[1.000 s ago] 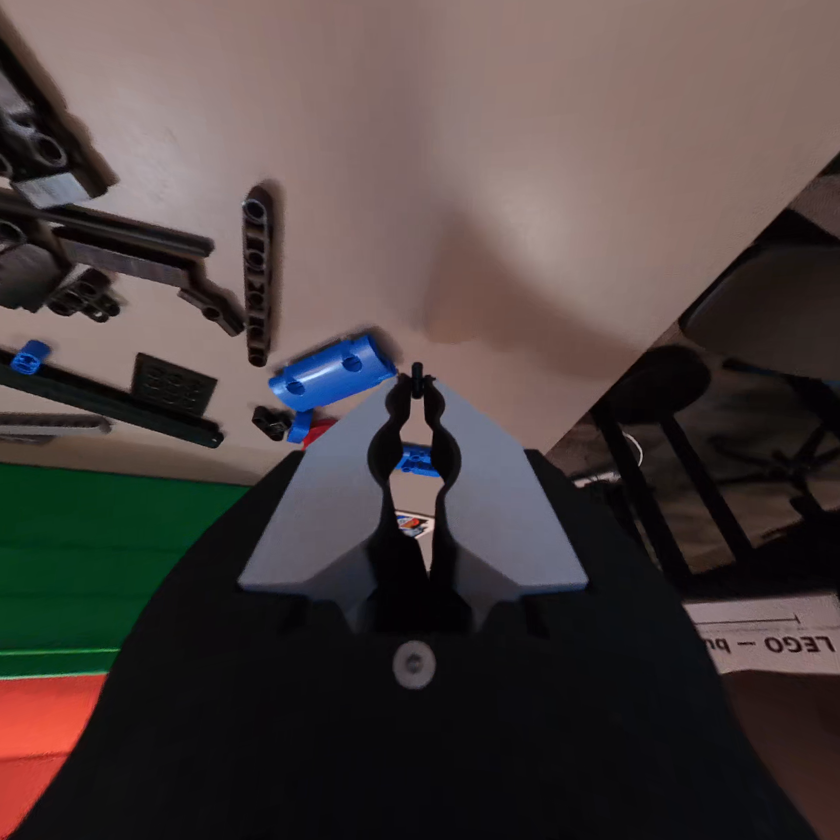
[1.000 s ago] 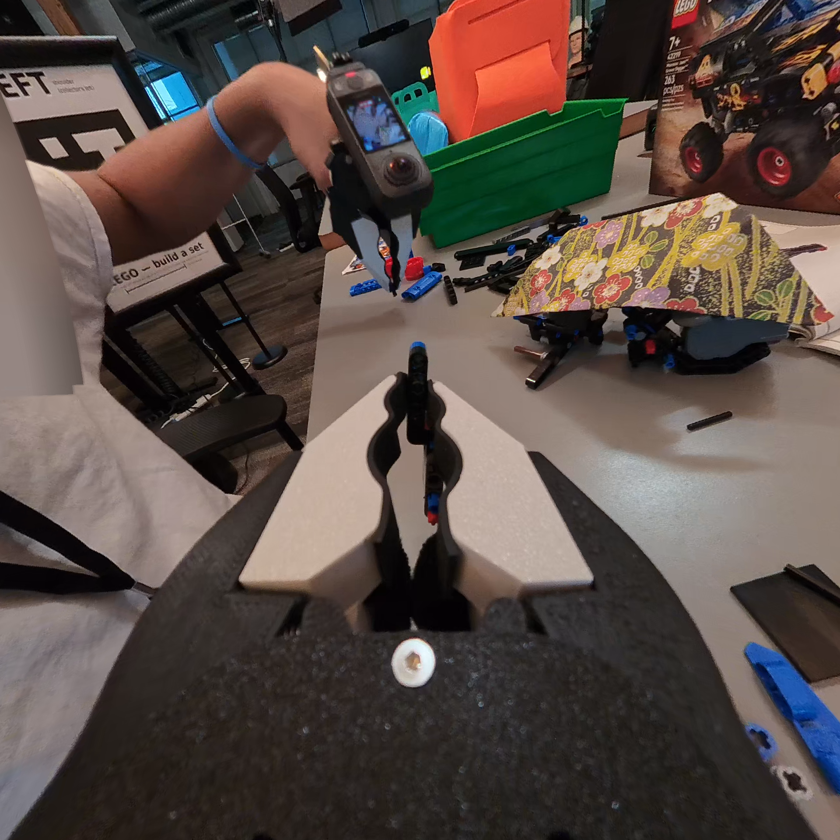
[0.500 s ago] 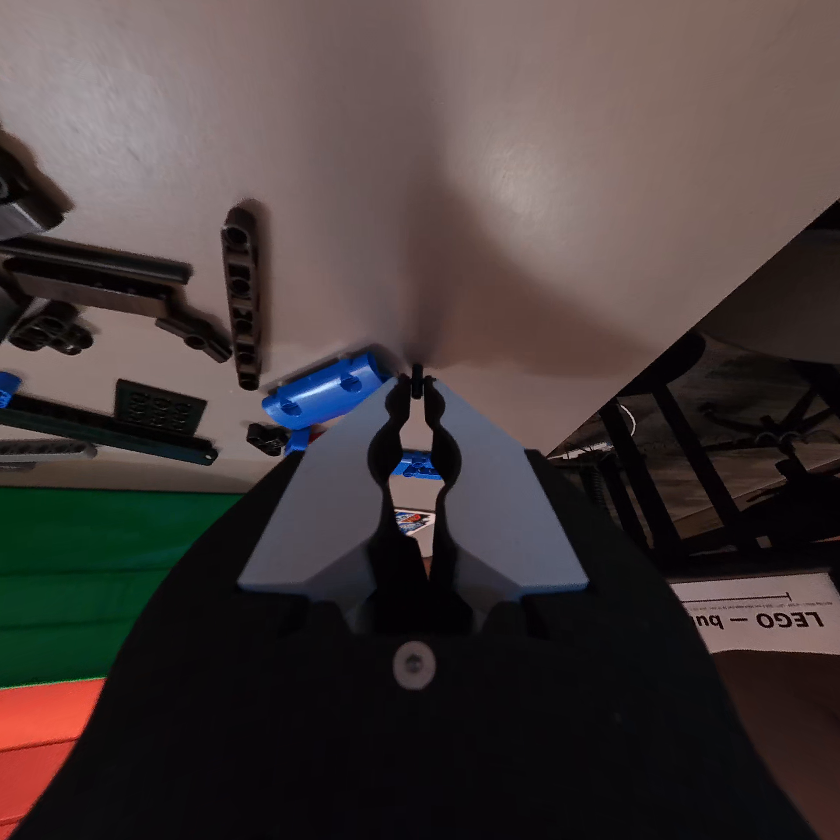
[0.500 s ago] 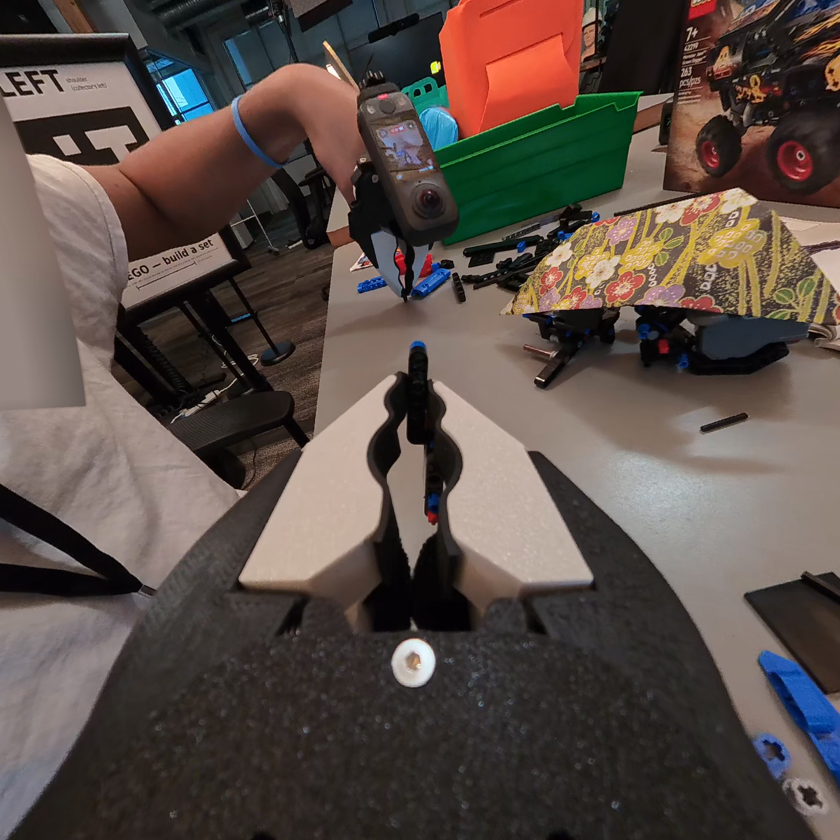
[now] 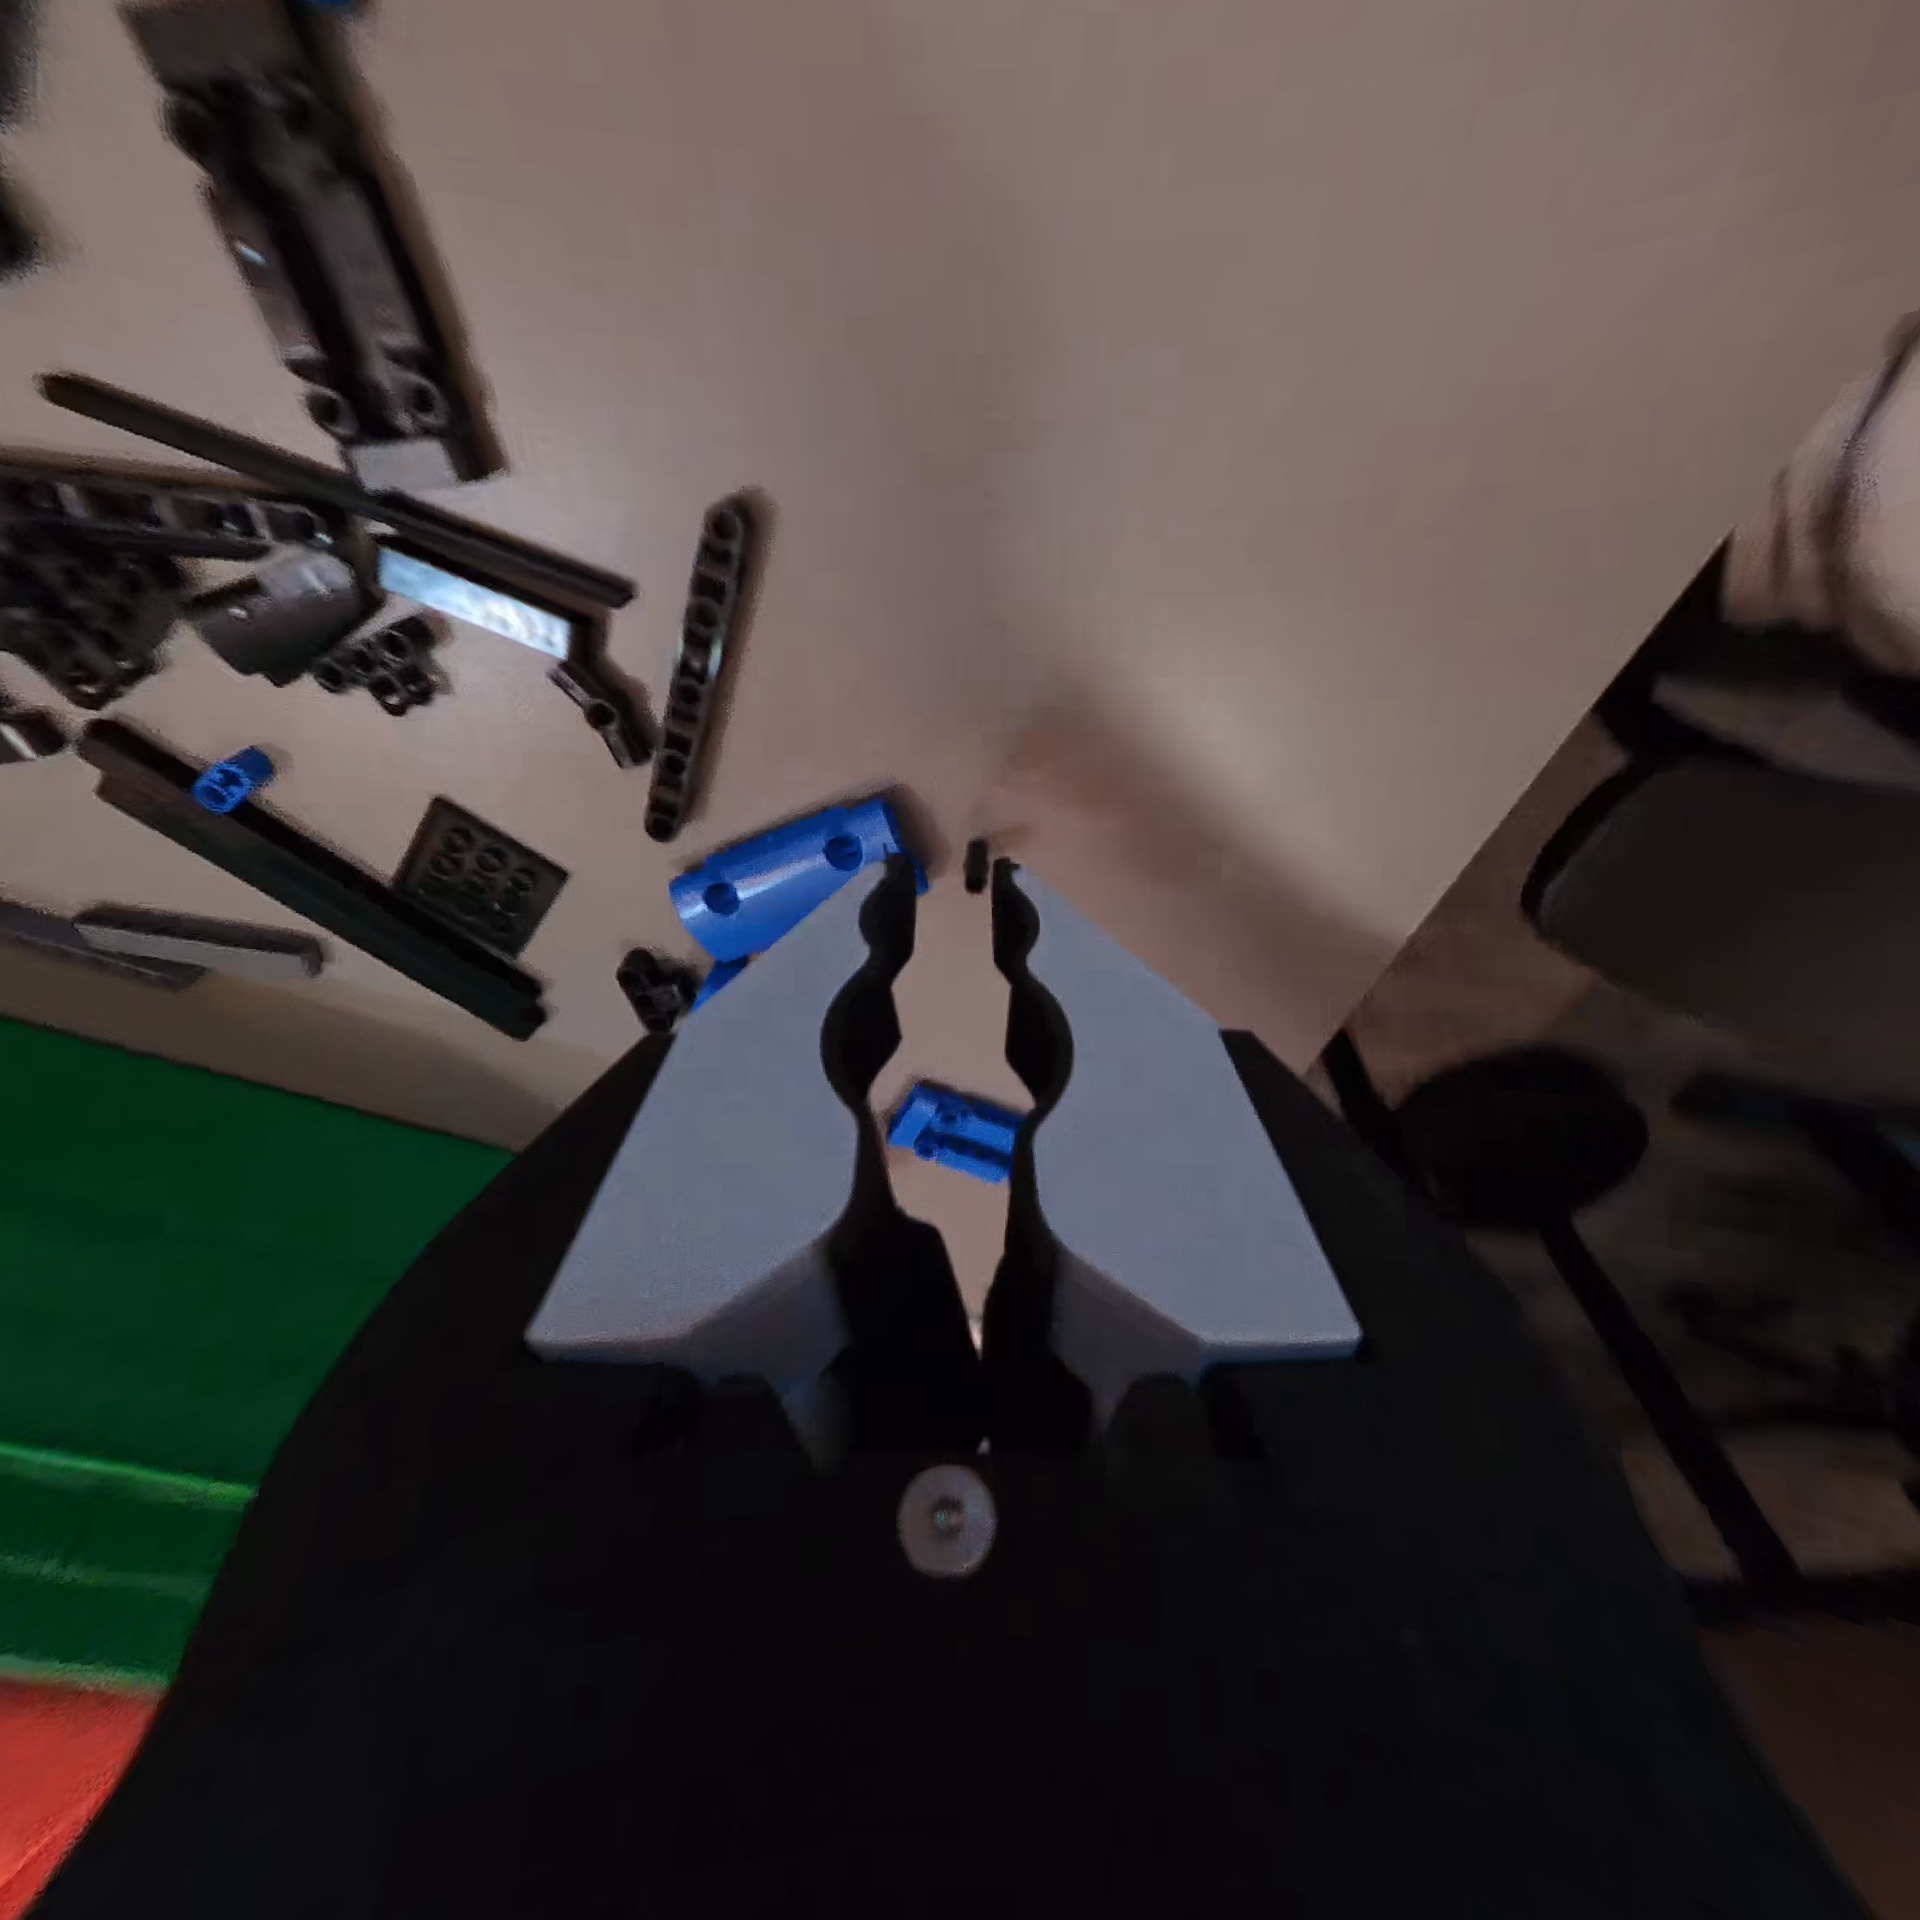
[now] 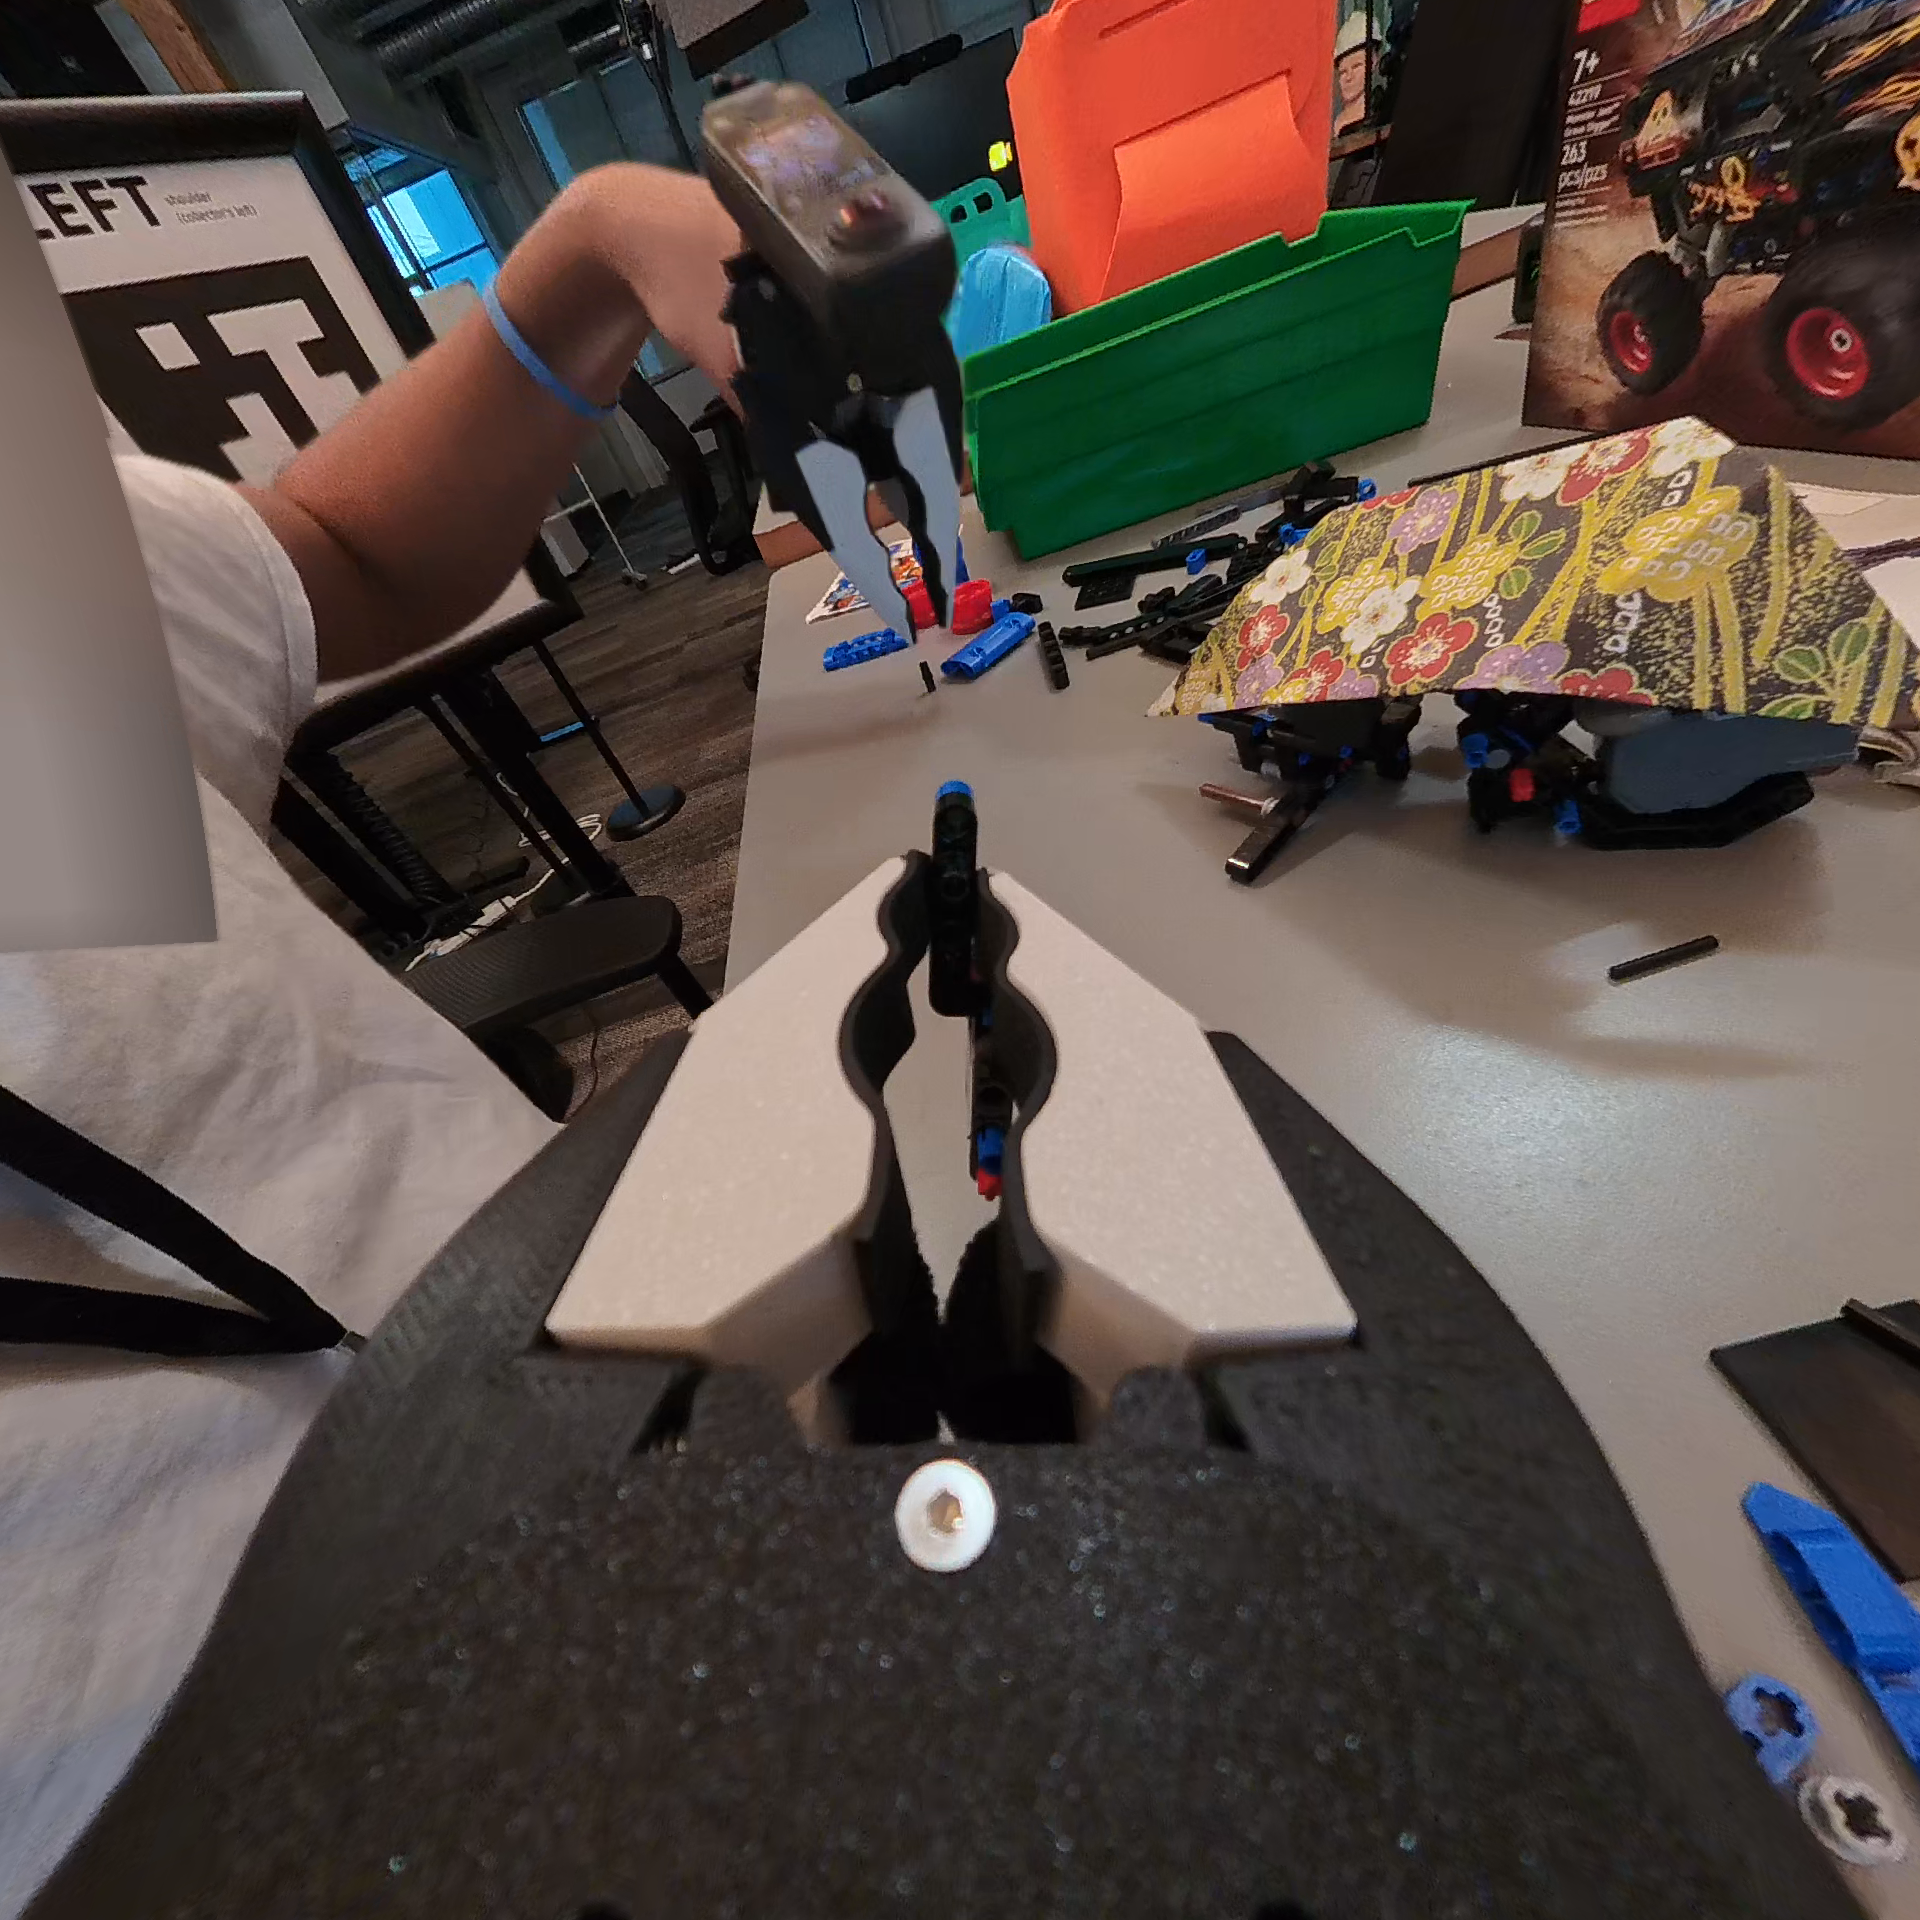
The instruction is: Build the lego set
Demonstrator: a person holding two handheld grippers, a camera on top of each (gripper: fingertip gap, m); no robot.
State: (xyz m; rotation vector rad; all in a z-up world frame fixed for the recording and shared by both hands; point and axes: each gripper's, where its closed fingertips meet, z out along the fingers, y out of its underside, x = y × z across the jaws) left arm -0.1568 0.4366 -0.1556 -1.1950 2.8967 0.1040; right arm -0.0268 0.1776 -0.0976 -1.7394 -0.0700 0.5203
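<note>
My left gripper (image 5: 951, 878) is open and empty above the table, and it also shows in the right wrist view (image 6: 920, 613). A small black pin (image 5: 975, 865) lies on the table just below its tips, also seen in the right wrist view (image 6: 927, 675). A blue cylinder piece (image 5: 784, 883) lies just left of the tips. My right gripper (image 6: 954, 873) is shut on a black beam piece (image 6: 954, 914) with a blue pin on top, held above the table. The partly built truck chassis (image 6: 1621, 769) sits under a flowered paper (image 6: 1558, 582).
Loose black beams (image 5: 701, 665) and a small blue piece (image 5: 956, 1132) lie near the green bin (image 6: 1216, 384). A black axle (image 6: 1662, 958), a black plate (image 6: 1829, 1403) and blue parts (image 6: 1839, 1600) lie at right. The set's box (image 6: 1745, 208) stands behind. The table edge and chairs are at left.
My left gripper has opened, let go of the small black pin onto the table, and lifted away. The right gripper still holds its black beam piece in place.
</note>
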